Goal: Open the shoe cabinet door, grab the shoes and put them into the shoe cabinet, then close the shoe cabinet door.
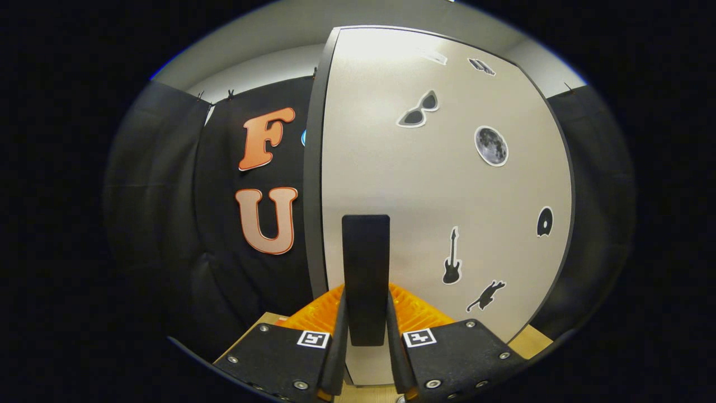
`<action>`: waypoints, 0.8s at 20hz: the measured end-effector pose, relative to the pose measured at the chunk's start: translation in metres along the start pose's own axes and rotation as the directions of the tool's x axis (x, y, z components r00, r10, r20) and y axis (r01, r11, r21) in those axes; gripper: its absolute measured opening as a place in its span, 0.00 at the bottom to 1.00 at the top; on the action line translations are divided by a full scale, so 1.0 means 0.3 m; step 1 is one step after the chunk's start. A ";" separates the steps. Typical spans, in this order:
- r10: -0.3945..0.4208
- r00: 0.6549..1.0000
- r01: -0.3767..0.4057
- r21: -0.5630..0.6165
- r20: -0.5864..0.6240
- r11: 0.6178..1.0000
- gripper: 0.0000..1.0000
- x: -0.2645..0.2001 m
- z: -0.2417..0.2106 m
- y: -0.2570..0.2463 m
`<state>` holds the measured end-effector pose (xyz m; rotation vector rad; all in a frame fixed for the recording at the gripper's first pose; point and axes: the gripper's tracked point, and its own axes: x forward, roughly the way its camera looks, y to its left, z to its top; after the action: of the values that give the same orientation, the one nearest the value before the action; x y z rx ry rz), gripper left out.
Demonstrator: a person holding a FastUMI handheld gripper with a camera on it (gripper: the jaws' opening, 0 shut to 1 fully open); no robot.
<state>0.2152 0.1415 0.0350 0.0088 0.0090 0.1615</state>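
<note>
Gripper [366,313] clamped with both fingers on the black vertical bar handle [366,263] of the pale grey shoe cabinet door [447,184]. Door close ahead, decorated with small black stickers [452,256]. Wooden surface [528,338] below.

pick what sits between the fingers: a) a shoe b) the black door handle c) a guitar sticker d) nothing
b: the black door handle on the shoe cabinet door stands upright between the fingers of the gripper, which close on it from both sides.
</note>
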 end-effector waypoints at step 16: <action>-0.103 0.994 0.104 0.032 -0.036 0.994 0.16 -0.273 0.020 -0.115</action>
<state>0.1400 0.0942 0.0415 0.0396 0.0461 0.0582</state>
